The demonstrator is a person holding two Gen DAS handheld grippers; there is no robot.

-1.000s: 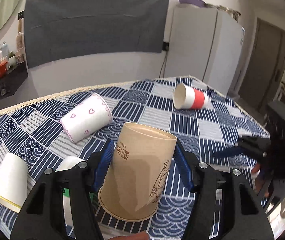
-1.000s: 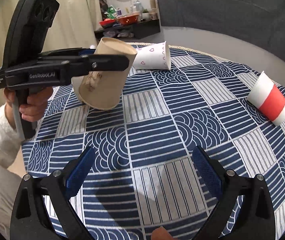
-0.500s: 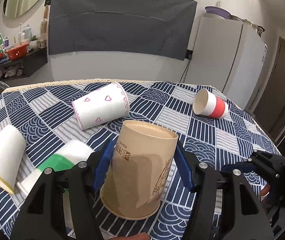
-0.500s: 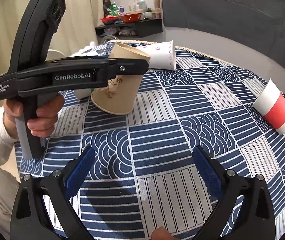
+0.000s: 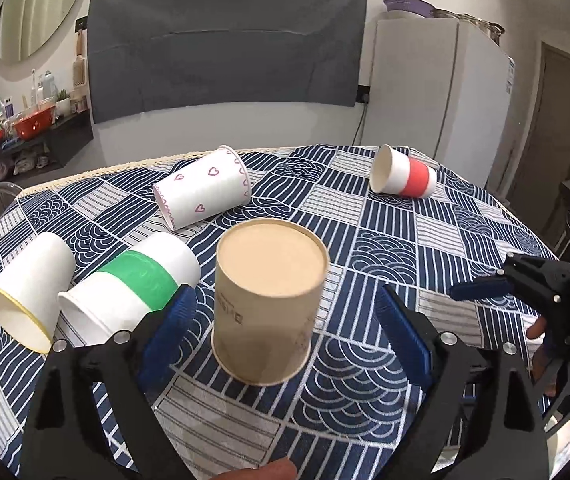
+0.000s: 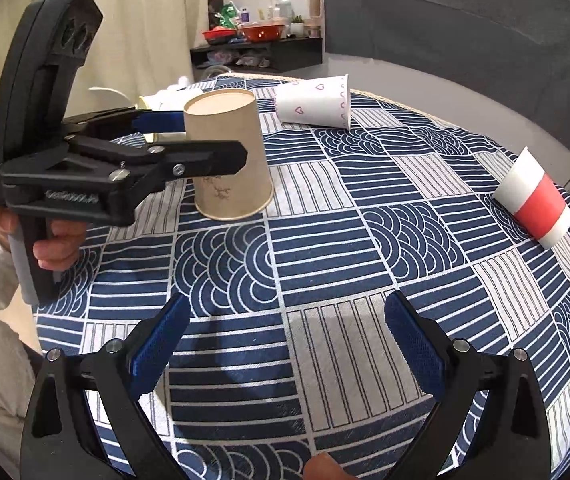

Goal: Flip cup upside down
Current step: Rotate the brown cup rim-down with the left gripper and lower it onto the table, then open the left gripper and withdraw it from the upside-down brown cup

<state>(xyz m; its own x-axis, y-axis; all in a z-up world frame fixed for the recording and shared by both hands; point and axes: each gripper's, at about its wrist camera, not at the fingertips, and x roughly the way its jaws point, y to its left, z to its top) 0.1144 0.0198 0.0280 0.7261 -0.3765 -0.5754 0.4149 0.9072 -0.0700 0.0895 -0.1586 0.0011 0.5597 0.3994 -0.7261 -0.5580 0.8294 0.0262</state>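
A brown paper cup (image 5: 265, 300) stands upside down on the blue patterned tablecloth (image 5: 385, 248), its flat base up. It also shows in the right wrist view (image 6: 227, 152). My left gripper (image 5: 285, 320) is open, its blue pads apart on either side of the cup and not touching it. In the right wrist view the left gripper (image 6: 189, 136) still straddles the cup. My right gripper (image 6: 285, 344) is open and empty over the near part of the table.
Other cups lie on their sides: a heart-printed one (image 5: 205, 192), a red-banded one (image 5: 403, 178), a green-banded one (image 5: 133, 284) and a yellow-rimmed white one (image 5: 29, 292). A white fridge (image 5: 437, 92) stands behind the table. The right gripper shows at the right (image 5: 481, 286).
The left gripper lowered the tilted brown cup onto the table mouth down, then opened and let it go. The right gripper stayed open and nearly still.
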